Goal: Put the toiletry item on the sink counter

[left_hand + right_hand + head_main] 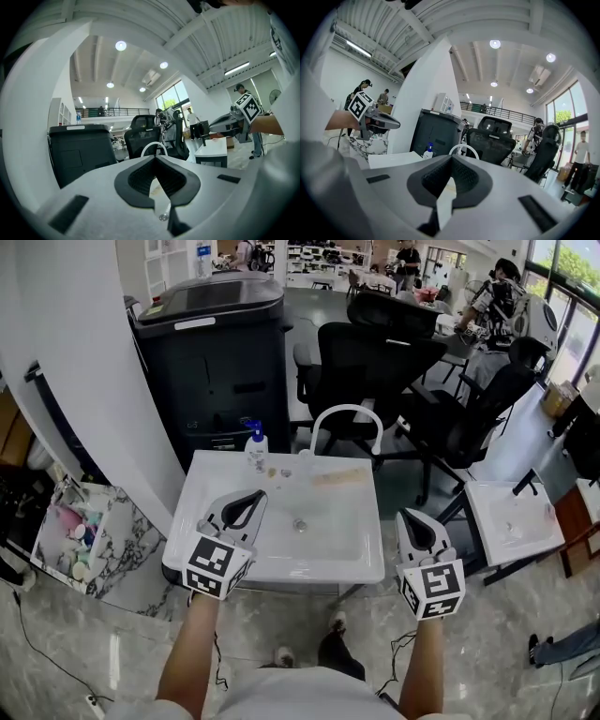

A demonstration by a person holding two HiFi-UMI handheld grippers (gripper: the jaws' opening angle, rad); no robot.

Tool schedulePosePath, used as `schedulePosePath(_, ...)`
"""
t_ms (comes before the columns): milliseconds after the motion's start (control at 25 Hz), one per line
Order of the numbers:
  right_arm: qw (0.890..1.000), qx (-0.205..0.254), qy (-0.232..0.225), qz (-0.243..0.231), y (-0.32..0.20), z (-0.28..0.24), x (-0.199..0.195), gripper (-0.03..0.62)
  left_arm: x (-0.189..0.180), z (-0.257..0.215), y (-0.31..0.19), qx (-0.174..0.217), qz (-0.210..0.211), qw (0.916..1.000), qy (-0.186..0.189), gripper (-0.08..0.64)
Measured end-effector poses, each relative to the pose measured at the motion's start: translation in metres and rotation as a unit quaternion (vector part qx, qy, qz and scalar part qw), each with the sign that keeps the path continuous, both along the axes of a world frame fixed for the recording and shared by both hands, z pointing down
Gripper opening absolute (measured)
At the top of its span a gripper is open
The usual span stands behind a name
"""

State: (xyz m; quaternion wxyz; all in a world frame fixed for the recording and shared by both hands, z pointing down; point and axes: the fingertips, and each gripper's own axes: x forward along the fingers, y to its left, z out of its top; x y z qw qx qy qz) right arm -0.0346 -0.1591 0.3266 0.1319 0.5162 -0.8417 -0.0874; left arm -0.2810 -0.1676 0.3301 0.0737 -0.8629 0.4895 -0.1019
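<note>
A clear pump bottle with a blue top (pixel 256 448) stands upright on the back left of the white sink counter (pixel 202 488); it also shows in the right gripper view (pixel 428 151). My left gripper (pixel 255 495) hovers over the sink's left side, in front of the bottle and apart from it, with its jaws together (pixel 155 159) and nothing between them. My right gripper (pixel 412 517) hangs just past the sink's right edge, its jaws (pixel 451 159) likewise touching and holding nothing.
A white arched faucet (pixel 345 418) rises at the back of the basin. A beige strip (pixel 339 477) lies on the back rim. A black bin (pixel 211 343) and office chairs (pixel 375 362) stand behind. A marble shelf with toiletries (pixel 75 540) is at left, a second white sink (pixel 511 521) at right.
</note>
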Motion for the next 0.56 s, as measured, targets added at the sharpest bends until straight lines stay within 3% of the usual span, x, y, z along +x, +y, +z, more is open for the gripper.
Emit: schedulePosePath(560, 1.000, -0.002, 0.002, 0.005, 0.0018, 0.0053, -0.0020, -0.005, 0.0052, 0.0063, 0.0018, -0.001, 0.015, 0.9999, -0.001, 0.011)
